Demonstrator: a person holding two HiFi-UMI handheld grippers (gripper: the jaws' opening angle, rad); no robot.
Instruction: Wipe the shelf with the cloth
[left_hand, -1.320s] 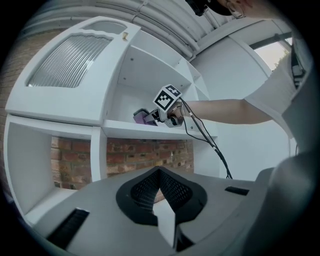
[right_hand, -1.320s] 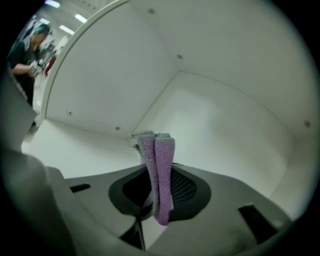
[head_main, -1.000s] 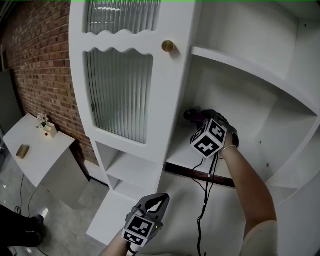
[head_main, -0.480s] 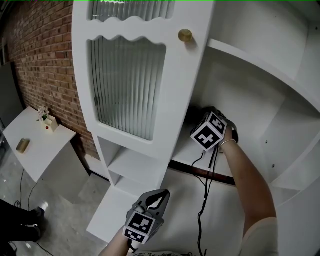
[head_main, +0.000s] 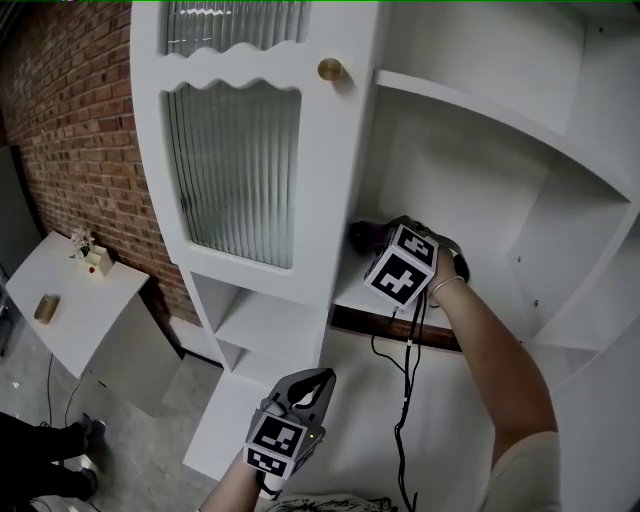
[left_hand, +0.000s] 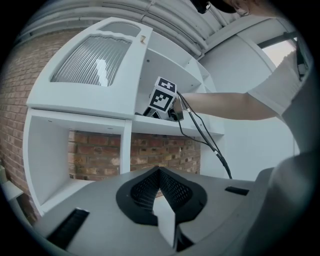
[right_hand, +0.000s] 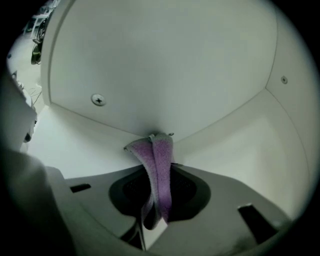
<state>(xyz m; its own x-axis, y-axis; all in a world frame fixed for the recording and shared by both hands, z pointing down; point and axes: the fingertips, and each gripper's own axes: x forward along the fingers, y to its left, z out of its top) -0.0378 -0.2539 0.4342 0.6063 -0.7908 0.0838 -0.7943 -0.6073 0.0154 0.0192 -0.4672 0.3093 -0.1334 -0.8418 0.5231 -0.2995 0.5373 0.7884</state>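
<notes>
Right gripper (right_hand: 156, 192) clamped on purple cloth (right_hand: 161, 155), cloth tip at shelf (right_hand: 235, 150) back corner, left gripper (left_hand: 160, 176) closed, empty, low

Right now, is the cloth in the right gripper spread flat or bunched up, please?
Bunched: the purple cloth stands as a narrow folded strip pinched in the right gripper.

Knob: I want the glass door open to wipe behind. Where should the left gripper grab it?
Likely pinch the round knob across its sides, coming straight at the door front, where it stands proud. The left gripper is shut; open it first.
</notes>
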